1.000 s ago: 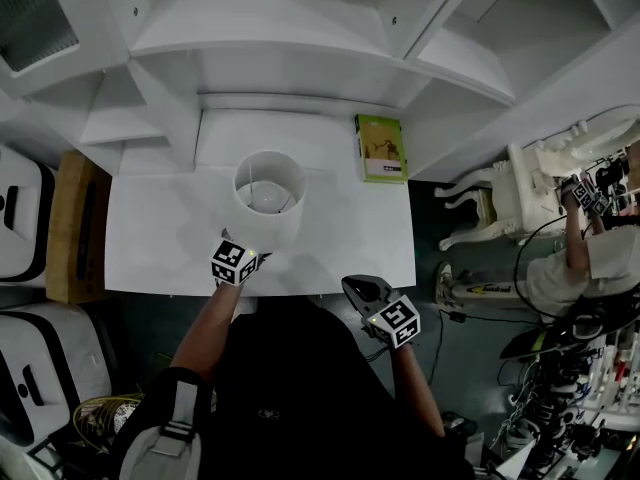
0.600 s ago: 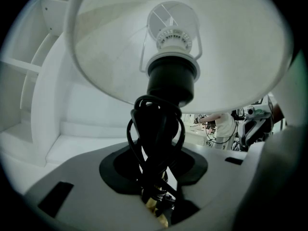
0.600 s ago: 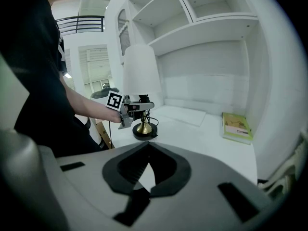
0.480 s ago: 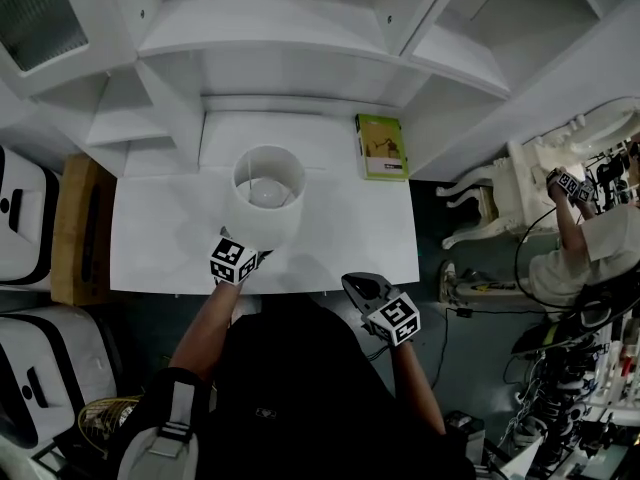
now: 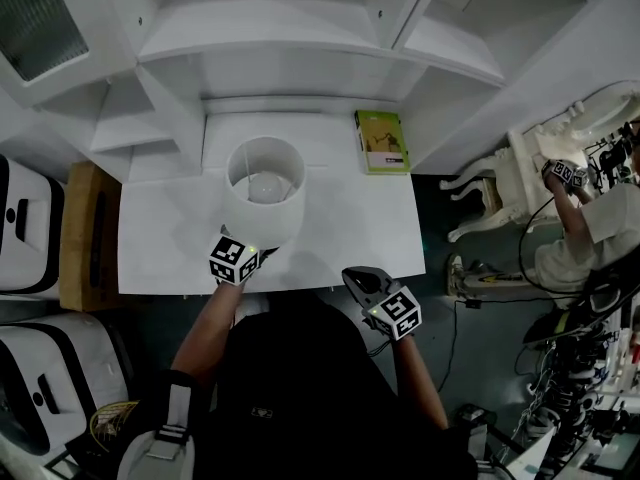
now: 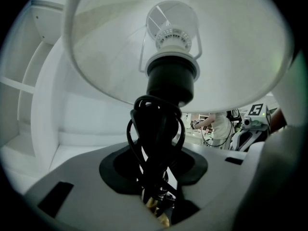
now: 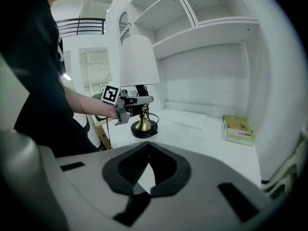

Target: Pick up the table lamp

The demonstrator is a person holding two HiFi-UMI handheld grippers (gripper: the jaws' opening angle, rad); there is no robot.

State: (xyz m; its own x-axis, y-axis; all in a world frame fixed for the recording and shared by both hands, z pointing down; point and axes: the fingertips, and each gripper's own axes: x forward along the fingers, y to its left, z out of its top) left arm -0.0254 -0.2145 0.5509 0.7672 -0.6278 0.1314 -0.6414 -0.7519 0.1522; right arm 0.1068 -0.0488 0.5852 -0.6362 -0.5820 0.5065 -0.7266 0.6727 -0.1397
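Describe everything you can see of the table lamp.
The table lamp has a white, tapered shade, open on top, over a white bulb in a black socket. A stem ends in a brass foot on a round black base. Its black cord is bundled round the stem. It is upright at the white desk's front left, the left tongs clamped on the stem below the shade. Whether the base touches the desk is unclear.

The lamp (image 5: 263, 193) was over the desk's (image 5: 340, 238) left half. The book (image 5: 381, 142) lay at the desk's back right corner, beneath the shelves (image 5: 300, 38) behind.
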